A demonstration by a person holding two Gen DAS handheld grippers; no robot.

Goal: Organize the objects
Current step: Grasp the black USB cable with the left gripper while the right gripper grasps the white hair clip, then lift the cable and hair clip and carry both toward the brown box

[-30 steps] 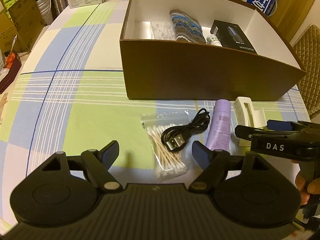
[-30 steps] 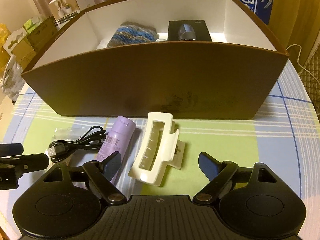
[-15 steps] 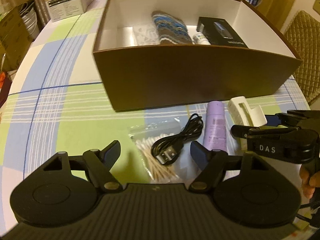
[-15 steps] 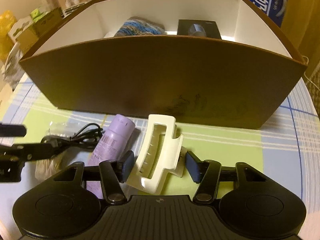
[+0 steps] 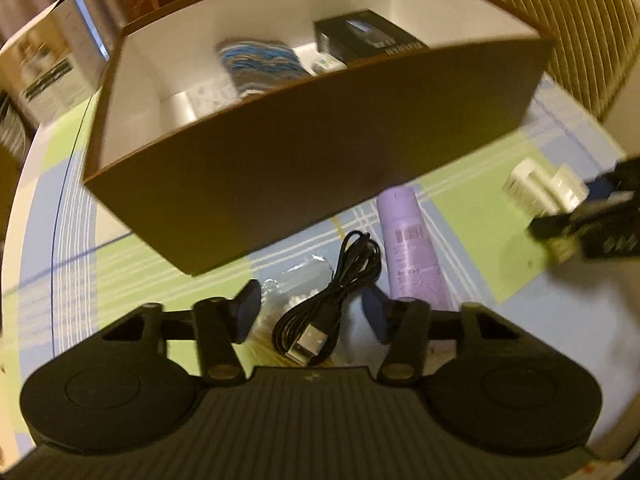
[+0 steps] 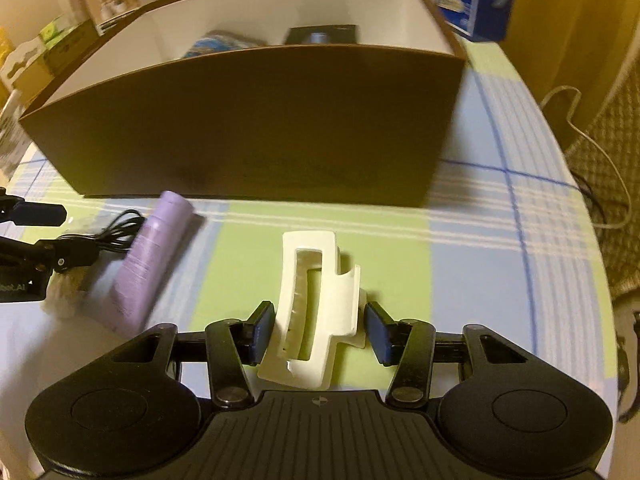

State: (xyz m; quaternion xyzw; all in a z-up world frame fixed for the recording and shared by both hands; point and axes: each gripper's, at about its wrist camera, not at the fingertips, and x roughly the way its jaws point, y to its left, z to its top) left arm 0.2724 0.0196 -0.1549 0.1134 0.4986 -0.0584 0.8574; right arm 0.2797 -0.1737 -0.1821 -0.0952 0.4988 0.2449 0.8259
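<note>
Left tool point(image 5: 312, 312) just narrowing around USB cable point(image 5: 334, 288), right tool point(image 6: 320, 330) just closed on hair clip point(image 6: 320, 300), writing blurred

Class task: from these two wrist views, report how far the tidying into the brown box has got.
Done: yarn and a black carton lie in the brown box.
In hand: right gripper brackets the white hair clip; left gripper straddles the USB cable.
Left: purple tube, cotton swabs.
</note>
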